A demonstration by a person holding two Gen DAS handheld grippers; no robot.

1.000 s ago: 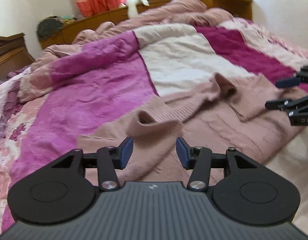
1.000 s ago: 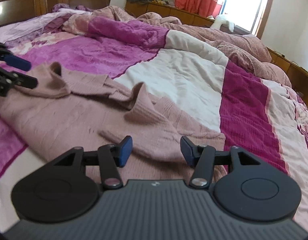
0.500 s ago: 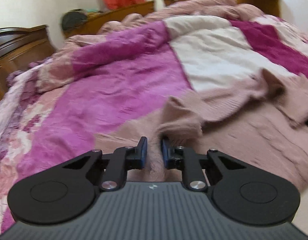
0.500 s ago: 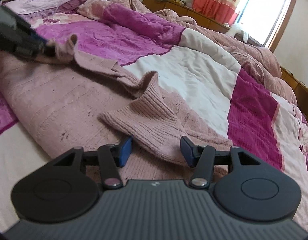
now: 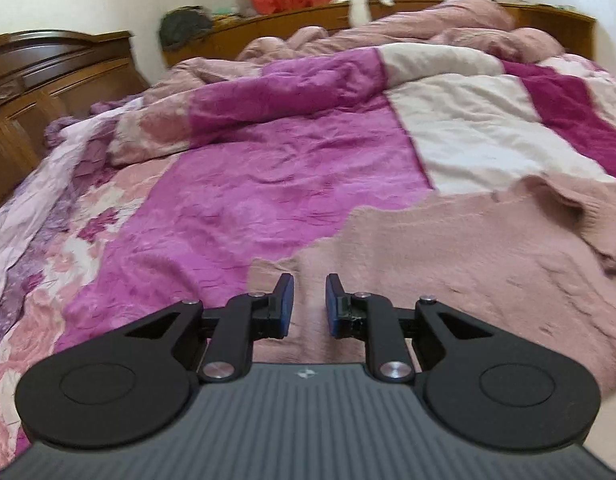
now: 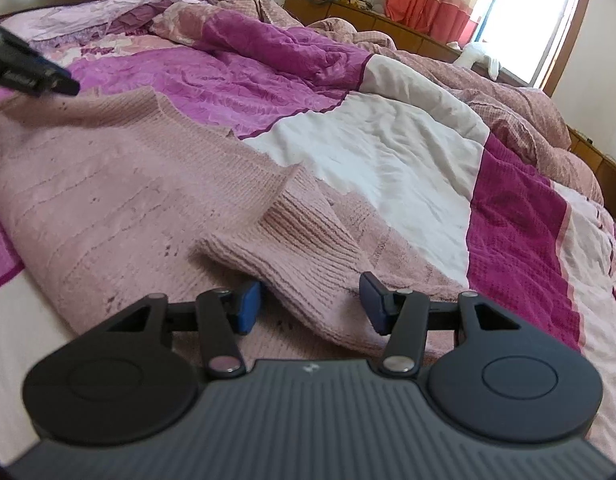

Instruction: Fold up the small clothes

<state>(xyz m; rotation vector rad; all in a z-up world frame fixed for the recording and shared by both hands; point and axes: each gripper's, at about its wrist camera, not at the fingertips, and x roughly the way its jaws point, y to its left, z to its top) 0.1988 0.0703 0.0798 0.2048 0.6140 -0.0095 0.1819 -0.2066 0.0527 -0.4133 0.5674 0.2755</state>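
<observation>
A dusty pink knit sweater (image 5: 468,260) lies spread on the quilted bed. My left gripper (image 5: 310,300) is at the sweater's left edge, its blue pads close together with a fold of the knit pinched between them. In the right wrist view the left gripper (image 6: 48,80) shows at the far left, the sweater (image 6: 108,200) drawn taut toward it. My right gripper (image 6: 310,304) sits over the ribbed sleeve cuff (image 6: 300,248). Its jaws are closing with the cuff between them, the pads still apart from it.
The bed carries a magenta, white and pink patchwork quilt (image 5: 288,184), bunched up at the far side. A lilac cloth (image 5: 24,216) lies at the left edge. A dark wooden headboard (image 5: 48,72) stands at left, and a low cabinet (image 5: 308,24) under the window.
The left gripper shut on the sweater's raised sleeve end and pulled it leftward, laying that part flat. The right gripper moved onto the other cuff and its jaws narrowed.
</observation>
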